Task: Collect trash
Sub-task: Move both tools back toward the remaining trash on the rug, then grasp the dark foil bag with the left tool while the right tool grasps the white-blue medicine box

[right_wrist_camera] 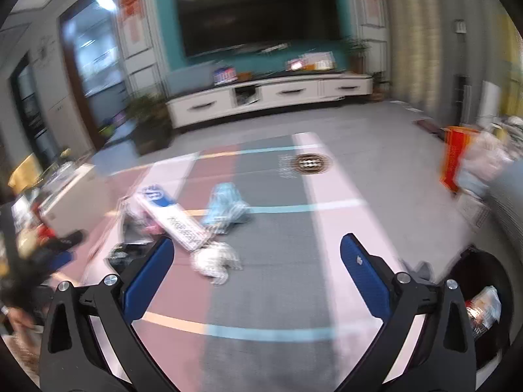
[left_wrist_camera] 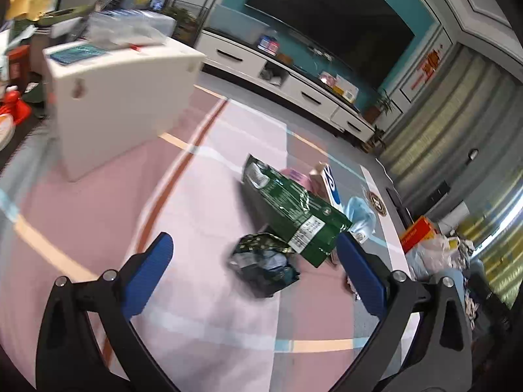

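Trash lies scattered on a pink and grey floor mat. In the left wrist view a crumpled dark green wrapper (left_wrist_camera: 263, 266) lies between the tips of my open left gripper (left_wrist_camera: 255, 251), close below. Behind it leans a large green snack bag (left_wrist_camera: 294, 212), then a pink box (left_wrist_camera: 318, 181), a blue and white box (left_wrist_camera: 333, 187) and a light blue crumpled bag (left_wrist_camera: 361, 217). My right gripper (right_wrist_camera: 256, 251) stands wide open over the mat, empty. Ahead of it lie a white crumpled wad (right_wrist_camera: 215, 261), the blue and white box (right_wrist_camera: 171, 217) and the light blue bag (right_wrist_camera: 225, 205).
A white box-like cabinet (left_wrist_camera: 121, 98) stands at the left of the mat. A dark bin (right_wrist_camera: 480, 297) with wrappers inside sits at the right gripper's lower right. Bags and an orange box (left_wrist_camera: 420, 233) pile up at the right. A low TV cabinet (right_wrist_camera: 271, 96) lines the far wall.
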`<state>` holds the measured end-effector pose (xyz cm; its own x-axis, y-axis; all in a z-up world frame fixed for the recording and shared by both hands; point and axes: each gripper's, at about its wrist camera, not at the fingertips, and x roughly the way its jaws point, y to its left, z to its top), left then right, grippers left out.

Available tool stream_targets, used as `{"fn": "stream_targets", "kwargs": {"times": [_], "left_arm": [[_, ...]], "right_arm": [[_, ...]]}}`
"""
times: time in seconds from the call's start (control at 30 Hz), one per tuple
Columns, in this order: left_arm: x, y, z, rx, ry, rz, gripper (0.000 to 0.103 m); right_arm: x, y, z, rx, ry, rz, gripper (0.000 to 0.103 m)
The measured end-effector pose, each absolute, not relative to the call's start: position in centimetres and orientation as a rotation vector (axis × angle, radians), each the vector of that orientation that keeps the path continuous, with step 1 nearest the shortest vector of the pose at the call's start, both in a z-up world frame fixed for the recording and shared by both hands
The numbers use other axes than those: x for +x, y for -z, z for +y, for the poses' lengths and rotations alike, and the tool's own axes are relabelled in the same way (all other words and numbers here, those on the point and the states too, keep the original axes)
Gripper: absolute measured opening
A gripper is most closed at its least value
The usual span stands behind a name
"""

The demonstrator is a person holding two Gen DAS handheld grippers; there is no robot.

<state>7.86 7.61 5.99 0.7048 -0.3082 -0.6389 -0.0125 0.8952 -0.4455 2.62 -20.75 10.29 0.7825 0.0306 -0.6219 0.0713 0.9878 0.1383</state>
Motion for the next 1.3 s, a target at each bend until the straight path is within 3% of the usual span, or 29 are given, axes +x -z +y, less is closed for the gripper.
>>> {"fn": "stream_targets", "kwargs": {"times": [0.27, 0.43, 0.67, 0.73, 0.8, 0.97, 1.3], "left_arm": [[9.9, -2.3, 5.5, -0.418, 0.184, 0.876, 0.099], [10.8, -0.6, 5.6, -0.495, 0.231, 0.919, 0.073], [10.9, 0.1, 5.7, -0.57, 0.308, 0.914, 0.048], [10.7, -0.1, 5.6, -0.573, 0.306, 0.917, 0.045], [10.4, -0.4, 5.6, -0.569, 0.292, 0.925, 0.044], [9.3, -2.3, 5.5, -0.547, 0.27, 0.892, 0.044], [5.3, -6.4, 5.4, -0.503, 0.248, 0.864, 0.044]], "right_arm": [[14.0, -9.9, -12.7, 0.158, -0.23, 0.825, 0.1], [19.9, -6.5, -8.8, 0.051, -0.241, 0.935, 0.1], [22.7, -2.9, -8.8, 0.074, -0.298, 1.024, 0.099], [22.6, -2.1, -9.2, 0.083, -0.307, 1.041, 0.093], [22.6, -1.6, -9.4, 0.083, -0.314, 1.06, 0.071], [21.5, -1.6, -9.9, 0.073, -0.323, 1.057, 0.034], [15.0, -3.5, -11.9, 0.163, -0.411, 1.022, 0.033]]}}
